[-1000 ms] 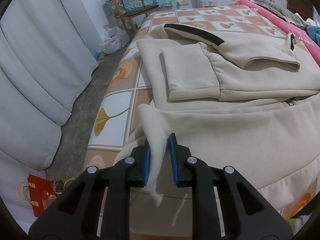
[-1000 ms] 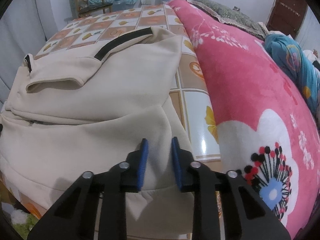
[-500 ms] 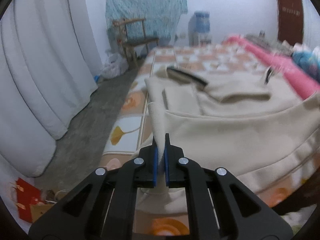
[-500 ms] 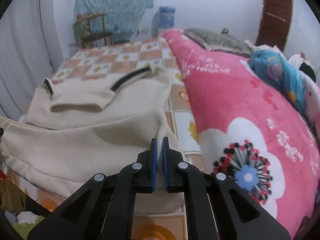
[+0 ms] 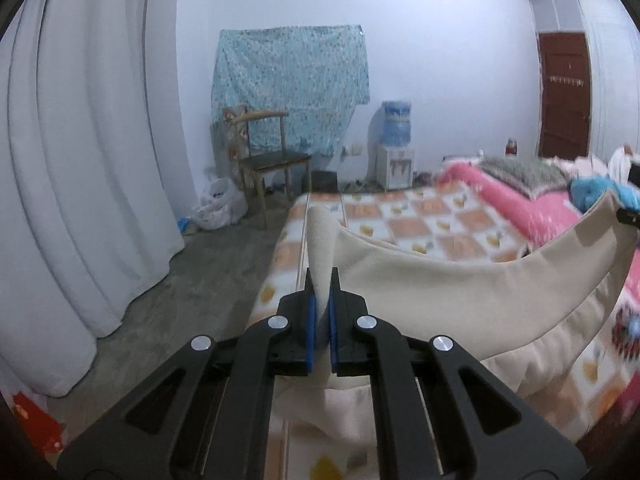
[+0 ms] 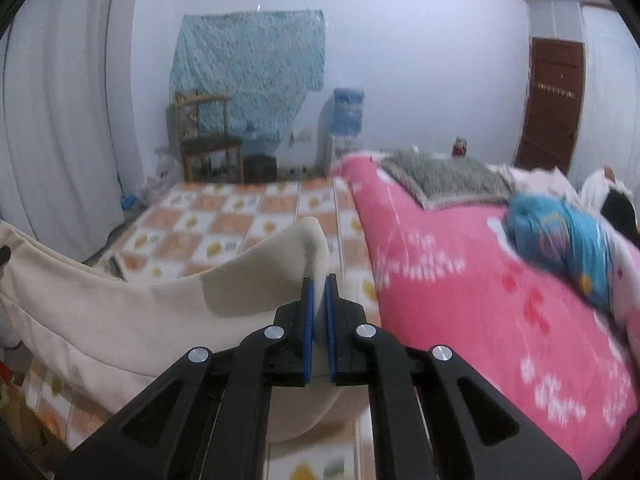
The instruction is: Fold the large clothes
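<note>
A large cream jacket (image 5: 460, 292) hangs lifted above the checked bedsheet (image 5: 404, 216), its bottom hem sagging in a curve between both grippers. My left gripper (image 5: 321, 280) is shut on the hem's left corner, which sticks up between the blue pads. In the right wrist view the same jacket (image 6: 132, 312) stretches away to the left, and my right gripper (image 6: 319, 284) is shut on the hem's right corner. The jacket's upper part is hidden behind the raised cloth.
A pink flowered blanket (image 6: 480, 288) fills the bed's right side, with a blue bundle (image 6: 560, 240) on it. White curtains (image 5: 80, 160) hang at the left. A wooden chair (image 5: 268, 152), a water dispenser (image 5: 396, 144) and a brown door (image 5: 564, 96) stand by the far wall.
Both grippers closed on the hem's corners and rose, lifting the jacket's lower edge off the bed. The views tilted up, so the far wall shows now.
</note>
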{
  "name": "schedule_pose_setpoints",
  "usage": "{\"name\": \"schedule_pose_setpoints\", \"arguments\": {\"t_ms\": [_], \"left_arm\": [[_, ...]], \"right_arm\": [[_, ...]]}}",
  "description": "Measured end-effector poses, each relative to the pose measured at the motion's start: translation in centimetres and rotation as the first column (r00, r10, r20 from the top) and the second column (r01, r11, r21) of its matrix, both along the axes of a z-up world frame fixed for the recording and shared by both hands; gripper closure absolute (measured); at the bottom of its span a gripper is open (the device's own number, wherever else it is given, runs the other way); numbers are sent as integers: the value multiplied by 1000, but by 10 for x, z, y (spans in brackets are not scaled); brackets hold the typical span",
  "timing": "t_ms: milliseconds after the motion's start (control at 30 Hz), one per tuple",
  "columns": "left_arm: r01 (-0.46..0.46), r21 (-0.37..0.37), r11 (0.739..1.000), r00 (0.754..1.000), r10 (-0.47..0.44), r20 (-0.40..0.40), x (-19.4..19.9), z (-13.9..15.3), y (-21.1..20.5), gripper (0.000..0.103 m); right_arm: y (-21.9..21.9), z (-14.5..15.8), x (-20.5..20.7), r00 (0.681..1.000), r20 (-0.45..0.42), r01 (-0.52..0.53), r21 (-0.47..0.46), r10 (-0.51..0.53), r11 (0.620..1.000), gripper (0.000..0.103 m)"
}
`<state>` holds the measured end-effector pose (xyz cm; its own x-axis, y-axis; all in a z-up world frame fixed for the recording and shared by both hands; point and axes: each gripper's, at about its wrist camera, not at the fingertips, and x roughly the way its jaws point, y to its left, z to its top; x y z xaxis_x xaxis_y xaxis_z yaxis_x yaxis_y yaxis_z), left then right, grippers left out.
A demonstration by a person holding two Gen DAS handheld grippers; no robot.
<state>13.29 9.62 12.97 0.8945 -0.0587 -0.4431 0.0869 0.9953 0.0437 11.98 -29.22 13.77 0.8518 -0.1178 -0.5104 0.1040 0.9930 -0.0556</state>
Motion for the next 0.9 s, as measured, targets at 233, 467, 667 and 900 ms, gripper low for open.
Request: {"name": "schedule_pose_setpoints", "arguments": {"t_ms": [233, 467, 667, 900], "left_arm": [[-3, -55, 998, 994, -3, -114, 120, -26, 4, 98], [-40, -54, 998, 899, 12, -438, 208, -135, 2, 90], [-107, -65, 992, 909, 72, -411, 197, -132, 20, 71], [-134, -98, 986, 929, 91, -358, 139, -101, 35, 60]], "right_arm": [[-27, -24, 112, 999, -48, -12, 94, 16, 995, 97], [-56, -134, 192, 951, -306, 88, 170, -33, 982, 91], [-70, -135, 164, 961, -266, 125, 165, -78, 978, 67], [-71, -105, 111, 965, -238, 141, 133, -107, 981, 56]]}}
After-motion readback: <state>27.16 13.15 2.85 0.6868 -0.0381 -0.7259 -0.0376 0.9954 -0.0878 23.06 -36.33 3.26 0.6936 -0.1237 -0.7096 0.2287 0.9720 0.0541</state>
